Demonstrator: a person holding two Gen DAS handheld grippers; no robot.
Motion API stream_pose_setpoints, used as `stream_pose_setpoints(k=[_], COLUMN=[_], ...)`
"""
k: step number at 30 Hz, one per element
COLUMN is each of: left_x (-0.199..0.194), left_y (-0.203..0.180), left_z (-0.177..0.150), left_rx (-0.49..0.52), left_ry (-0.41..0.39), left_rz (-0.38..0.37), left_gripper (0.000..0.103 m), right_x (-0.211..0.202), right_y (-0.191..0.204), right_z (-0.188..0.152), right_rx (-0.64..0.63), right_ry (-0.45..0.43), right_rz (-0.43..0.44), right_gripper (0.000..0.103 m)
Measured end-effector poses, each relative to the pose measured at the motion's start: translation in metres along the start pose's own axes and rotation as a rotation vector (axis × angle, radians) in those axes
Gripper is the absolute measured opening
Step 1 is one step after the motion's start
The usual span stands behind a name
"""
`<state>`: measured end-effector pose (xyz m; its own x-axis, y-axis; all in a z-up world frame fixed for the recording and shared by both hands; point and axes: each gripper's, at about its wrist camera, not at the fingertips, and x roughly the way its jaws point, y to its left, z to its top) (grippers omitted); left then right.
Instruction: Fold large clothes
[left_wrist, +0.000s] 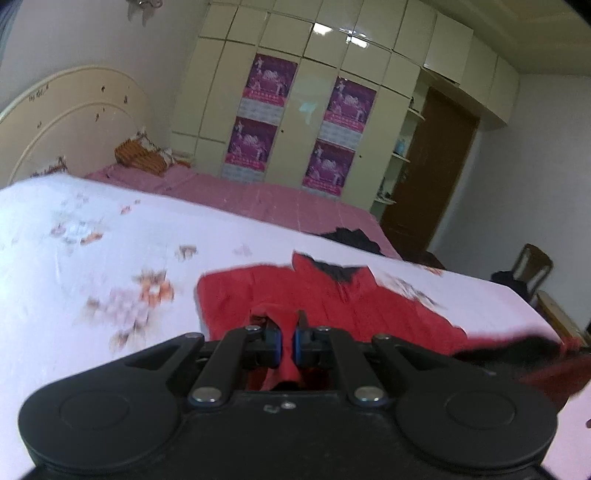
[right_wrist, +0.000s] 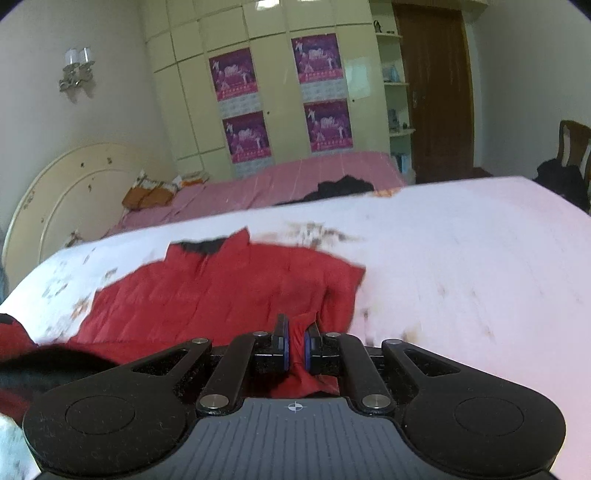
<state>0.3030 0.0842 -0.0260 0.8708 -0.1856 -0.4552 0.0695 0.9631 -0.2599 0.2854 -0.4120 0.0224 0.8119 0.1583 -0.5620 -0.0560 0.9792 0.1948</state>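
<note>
Together, two hand-held grippers, left (left_wrist: 287, 334) and right (right_wrist: 296, 341), pinch one red jacket (right_wrist: 236, 284)

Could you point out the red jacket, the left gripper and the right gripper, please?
red jacket (right_wrist: 221, 288): right wrist view, quilted body panel.
left gripper (left_wrist: 287, 345): left wrist view, midway between fingertips.
right gripper (right_wrist: 296, 345): right wrist view, midway between fingertips.

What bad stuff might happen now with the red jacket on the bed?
Each gripper, left gripper and right gripper, pinches only a small bunch of the red jacket, so the puffy cloth might slip out mid-fold. The jacket's body lies on the flowered white quilt, so lifting may drag and wrinkle the quilt. If one side rises faster, the fold could come out crooked.
</note>
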Motion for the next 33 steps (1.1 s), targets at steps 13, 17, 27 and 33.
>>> stream_pose_setpoints(k=[13, 17, 27, 33], left_x=[0.132, 0.169, 0.221, 0.240], left_y=[-0.009, -0.006, 0.000, 0.005], left_z=[0.054, 0.056, 0.048, 0.051], left_rx=[0.074, 0.087, 0.104, 0.089], left_ry=[0.000, 0.054, 0.125, 0.122], left_rz=[0.148, 0.202, 0.280, 0.304], left_gripper=[0.006, 0.006, 0.013, 0.016], right_x=[0.143, 0.187, 0.252, 0.266], right_y=[-0.022, -0.032, -0.048, -0.057], right_z=[0.071, 0.078, 0.082, 0.087], right_rx=[0.018, 0.044, 0.098, 0.185], right_ry=[0.031, 0.088, 0.193, 0.195], right_rz=[-0.062, -0.076, -0.078, -0.076], right_gripper=[0.007, 0.007, 0.007, 0.009])
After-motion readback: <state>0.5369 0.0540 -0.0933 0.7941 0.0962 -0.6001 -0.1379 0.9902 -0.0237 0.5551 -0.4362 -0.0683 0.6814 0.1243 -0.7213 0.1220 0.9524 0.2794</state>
